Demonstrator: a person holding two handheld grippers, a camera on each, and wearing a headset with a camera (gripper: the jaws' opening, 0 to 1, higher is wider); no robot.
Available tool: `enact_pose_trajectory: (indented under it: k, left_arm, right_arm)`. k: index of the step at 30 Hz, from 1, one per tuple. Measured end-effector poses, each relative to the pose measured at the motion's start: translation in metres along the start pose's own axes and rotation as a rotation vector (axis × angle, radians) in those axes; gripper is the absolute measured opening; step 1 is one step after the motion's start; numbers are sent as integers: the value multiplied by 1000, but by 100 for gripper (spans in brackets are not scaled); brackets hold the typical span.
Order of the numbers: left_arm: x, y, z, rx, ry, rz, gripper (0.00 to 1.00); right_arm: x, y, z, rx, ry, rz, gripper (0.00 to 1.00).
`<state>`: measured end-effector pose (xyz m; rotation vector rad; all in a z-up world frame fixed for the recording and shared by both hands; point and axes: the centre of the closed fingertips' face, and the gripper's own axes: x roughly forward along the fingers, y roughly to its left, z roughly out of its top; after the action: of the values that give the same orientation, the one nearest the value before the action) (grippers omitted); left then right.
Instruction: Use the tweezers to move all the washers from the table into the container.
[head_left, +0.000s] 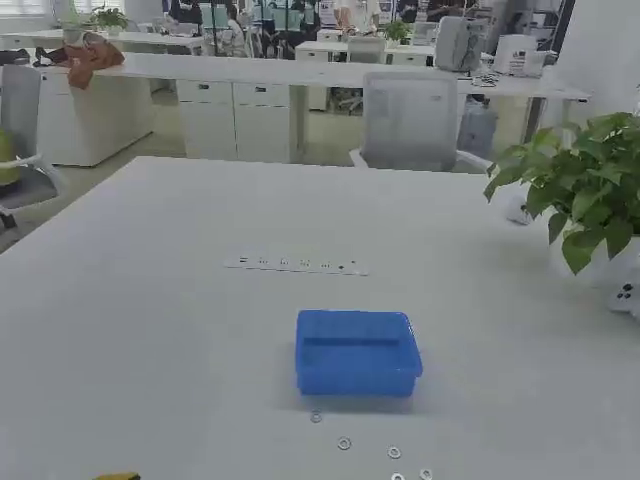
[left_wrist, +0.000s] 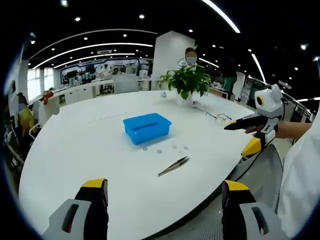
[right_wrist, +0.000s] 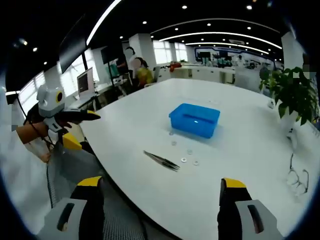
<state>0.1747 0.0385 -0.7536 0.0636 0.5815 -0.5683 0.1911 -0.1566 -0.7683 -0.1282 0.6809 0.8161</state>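
Note:
A blue container (head_left: 358, 352) stands mid-table, with several small washers (head_left: 344, 443) scattered on the tabletop just in front of it. The metal tweezers (left_wrist: 174, 166) lie flat on the table near the washers (left_wrist: 159, 150), and nothing touches them. My left gripper (left_wrist: 165, 185) is open and empty, held off the table's edge facing the container (left_wrist: 147, 127). My right gripper (right_wrist: 160, 182) is also open and empty, off the table's edge, facing the tweezers (right_wrist: 161, 160), the washers (right_wrist: 184, 160) and the container (right_wrist: 194, 119). Each gripper shows in the other's view, held in a hand.
A potted plant (head_left: 585, 190) stands at the table's right side. A flat power strip (head_left: 296, 264) lies behind the container. A pair of glasses (right_wrist: 297, 179) rests near the right edge. Chairs (head_left: 410, 120) and other desks stand beyond the table.

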Motion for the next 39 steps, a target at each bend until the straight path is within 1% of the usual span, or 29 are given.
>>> enact_pose_trajectory:
  k: [5, 12, 21, 26, 31, 33, 36, 39]
  left_arm:
    - [-1, 2, -2, -5, 0, 7, 97]
    - [-2, 0, -3, -1, 4, 9, 96]
    - [-1, 0, -3, -1, 6, 18, 96]
    - [0, -1, -3, 1, 9, 23, 95]
    - [5, 4, -3, -6, -3, 32, 95]
    - [7, 5, -3, -10, -2, 30, 95]
    - [11, 7, -1, -10, -1, 34, 94]
    - [14, 9, 1, -7, 1, 39, 94]
  right_arm:
    - [1, 1, 1, -4, 1, 3, 94]
    - [2, 4, 0, -11, 4, 10, 94]
    - [1, 2, -1, -9, 4, 11, 94]
    - [2, 1, 2, -5, -3, 16, 94]
    - [6, -3, 2, -18, -2, 17, 94]
    - [6, -6, 2, -11, 3, 10, 93]
    - [6, -8, 6, 0, -8, 9, 94]
    - [7, -8, 8, -2, -7, 11, 93]
